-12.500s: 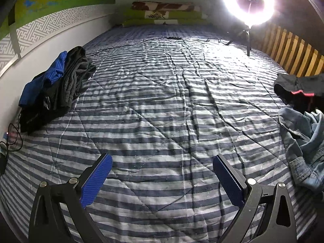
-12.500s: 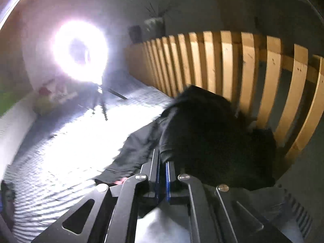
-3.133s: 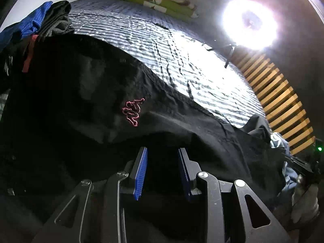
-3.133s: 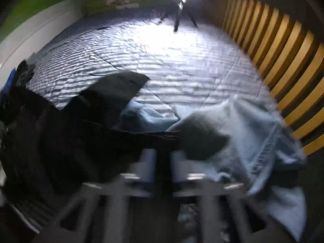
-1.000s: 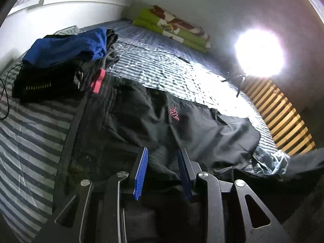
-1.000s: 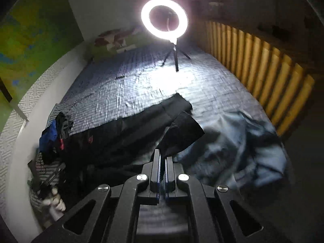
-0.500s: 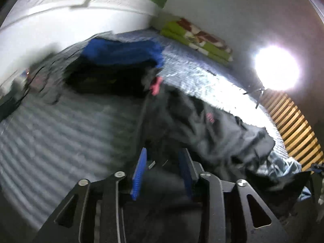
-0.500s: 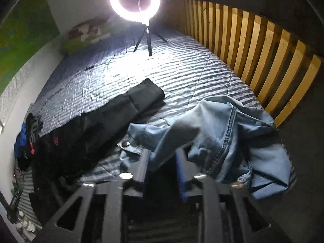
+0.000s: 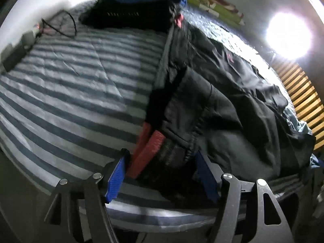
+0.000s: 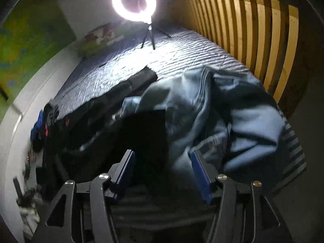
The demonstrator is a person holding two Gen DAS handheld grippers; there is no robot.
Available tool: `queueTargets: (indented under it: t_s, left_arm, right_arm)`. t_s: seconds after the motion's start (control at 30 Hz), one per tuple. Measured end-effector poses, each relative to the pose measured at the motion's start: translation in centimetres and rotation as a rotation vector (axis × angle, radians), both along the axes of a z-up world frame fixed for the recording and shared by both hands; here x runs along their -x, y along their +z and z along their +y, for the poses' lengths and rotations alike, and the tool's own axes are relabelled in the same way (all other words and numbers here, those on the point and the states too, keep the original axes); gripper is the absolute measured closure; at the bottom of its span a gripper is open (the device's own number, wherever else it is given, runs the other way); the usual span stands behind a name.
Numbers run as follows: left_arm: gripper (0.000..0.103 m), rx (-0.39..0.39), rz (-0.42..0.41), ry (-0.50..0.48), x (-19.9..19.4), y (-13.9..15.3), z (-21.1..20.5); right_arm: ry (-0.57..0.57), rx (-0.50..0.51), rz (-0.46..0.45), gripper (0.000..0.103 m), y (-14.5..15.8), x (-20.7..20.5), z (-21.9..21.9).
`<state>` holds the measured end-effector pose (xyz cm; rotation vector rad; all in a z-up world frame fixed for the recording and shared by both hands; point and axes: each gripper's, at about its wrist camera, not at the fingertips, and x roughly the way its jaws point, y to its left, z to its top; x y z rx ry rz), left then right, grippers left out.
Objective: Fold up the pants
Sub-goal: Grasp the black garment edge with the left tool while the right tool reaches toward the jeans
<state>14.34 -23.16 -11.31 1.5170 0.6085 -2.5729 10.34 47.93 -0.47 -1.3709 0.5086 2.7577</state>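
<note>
We're opening both jaws to drop the black track pants (image 9: 232, 109) flat on the striped bed (image 9: 66, 85), left hand-held gripper (image 9: 162, 179) straddling the red-trimmed waistband (image 9: 147, 151), right hand-held gripper (image 10: 162, 174) gripping nothing beside the jeans (image 10: 232, 121).

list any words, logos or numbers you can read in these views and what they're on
No text reads clearly in either view.
Pink mark on the black pants: a small logo, too blurred to read.
Row of pale marks on the dark folded garment by the wall: too small and blurred to tell if they are letters.
Patterned pillows at the far end: print only, with no legible words.
</note>
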Motion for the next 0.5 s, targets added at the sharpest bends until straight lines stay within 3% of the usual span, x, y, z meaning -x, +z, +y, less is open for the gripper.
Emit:
queueTargets:
  t_s: [0.1, 0.2, 0.27, 0.3, 0.37, 0.4, 0.43, 0.47, 0.5]
  left_arm:
    - [0.032, 0.036, -0.003, 0.023, 0.0, 0.0, 0.7]
    - [0.040, 0.049, -0.003, 0.039, -0.1, 0.3, 1.0]
    - [0.061, 0.069, -0.007, 0.068, -0.2, 0.5, 0.9]
    - [0.064, 0.078, -0.013, 0.088, -0.2, 0.6, 0.8]
    - [0.082, 0.075, -0.022, 0.121, -0.3, 0.7, 0.3]
    - [0.087, 0.076, -0.030, 0.140, -0.3, 1.0, 0.1]
    - [0.094, 0.071, -0.036, 0.154, -0.2, 1.3, -0.2]
    - [0.096, 0.059, -0.033, 0.164, -0.1, 1.7, -0.3]
    - [0.097, 0.042, -0.021, 0.167, -0.2, 2.2, -0.4]
  right_arm:
    - [0.061, -0.029, -0.006, 0.044, -1.3, -0.4, -1.0]
    - [0.108, -0.029, -0.027, 0.042, -2.9, 0.5, -2.2]
    - [0.133, -0.052, -0.053, 0.042, -4.3, 1.8, -3.3]
    - [0.140, -0.068, -0.064, 0.042, -4.8, 2.4, -3.7]
    - [0.146, -0.087, -0.078, 0.044, -5.9, 3.6, -4.4]
    - [0.141, -0.087, -0.086, 0.051, -6.3, 4.2, -4.7]
    - [0.134, -0.090, -0.090, 0.077, -6.5, 4.4, -4.9]
    - [0.114, -0.115, -0.101, 0.091, -6.4, 4.5, -5.1]
    - [0.106, -0.119, -0.092, 0.092, -5.9, 4.4, -5.0]
